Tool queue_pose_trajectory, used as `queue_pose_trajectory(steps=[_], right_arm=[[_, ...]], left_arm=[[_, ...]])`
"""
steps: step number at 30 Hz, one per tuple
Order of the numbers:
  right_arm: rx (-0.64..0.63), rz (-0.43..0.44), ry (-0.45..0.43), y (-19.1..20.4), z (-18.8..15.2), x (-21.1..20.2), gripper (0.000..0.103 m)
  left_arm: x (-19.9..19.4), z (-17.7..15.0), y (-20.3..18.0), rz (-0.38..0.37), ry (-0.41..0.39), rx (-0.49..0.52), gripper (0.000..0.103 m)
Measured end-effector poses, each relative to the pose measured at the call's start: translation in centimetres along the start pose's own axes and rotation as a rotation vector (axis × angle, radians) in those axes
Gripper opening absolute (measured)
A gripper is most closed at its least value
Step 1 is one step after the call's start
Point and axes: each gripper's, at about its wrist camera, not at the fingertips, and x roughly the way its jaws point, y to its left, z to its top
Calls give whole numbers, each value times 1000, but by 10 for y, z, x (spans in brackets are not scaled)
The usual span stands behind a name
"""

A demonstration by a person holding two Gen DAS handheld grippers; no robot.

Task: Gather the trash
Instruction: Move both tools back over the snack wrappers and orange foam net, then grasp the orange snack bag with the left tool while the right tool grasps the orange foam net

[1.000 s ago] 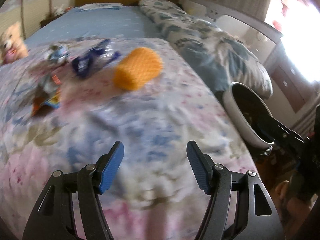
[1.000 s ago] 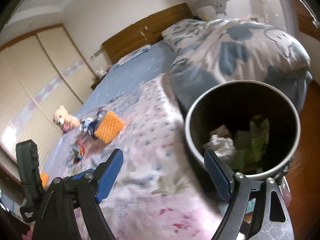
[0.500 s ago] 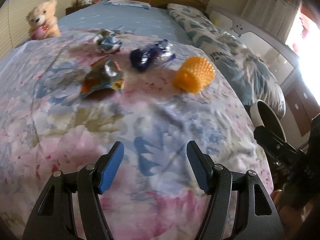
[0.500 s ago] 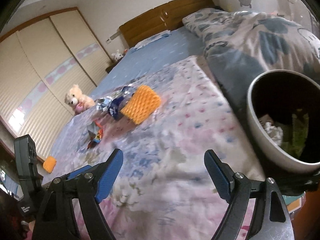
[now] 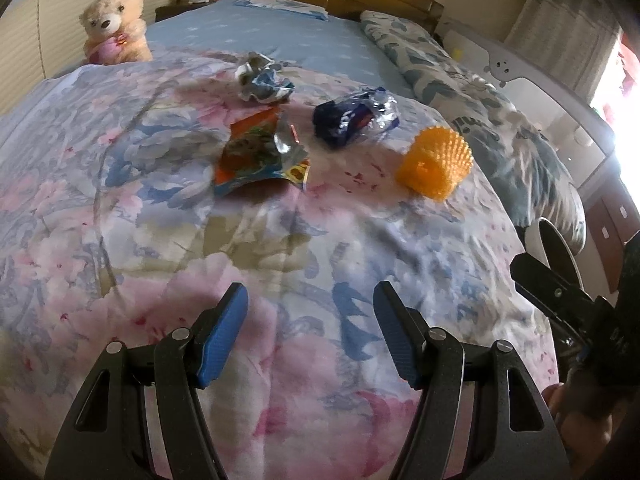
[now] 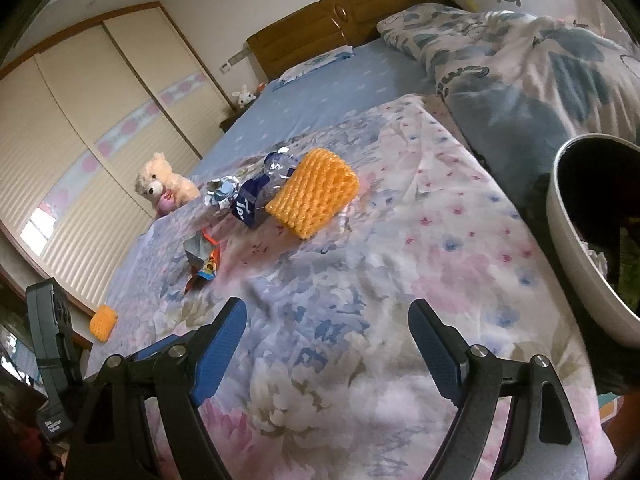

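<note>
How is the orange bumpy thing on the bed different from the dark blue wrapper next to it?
The orange foam net is bright orange, while the dark blue wrapper is navy with a clear, shiny end. The foam net keeps a puffy tube shape with a bumpy mesh surface; the wrapper is thin, smooth and crumpled. The foam net lies nearer the bin than the wrapper does. Both rest on the floral blanket, and no gripper touches either.

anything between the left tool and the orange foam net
No. In the left wrist view only bare floral quilt lies between the left tool and the orange foam net.
</note>
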Motion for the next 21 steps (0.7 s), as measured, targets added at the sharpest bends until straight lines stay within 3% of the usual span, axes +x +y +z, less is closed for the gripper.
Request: queue_pose_trajectory(steps=[10, 21], right_arm=[[1, 17, 20, 10, 9, 23, 85], [28, 18, 14, 16, 35, 56, 85]], left_arm=[[7, 14, 17, 18, 3, -26, 67], [25, 54, 33, 54, -23, -54, 69]])
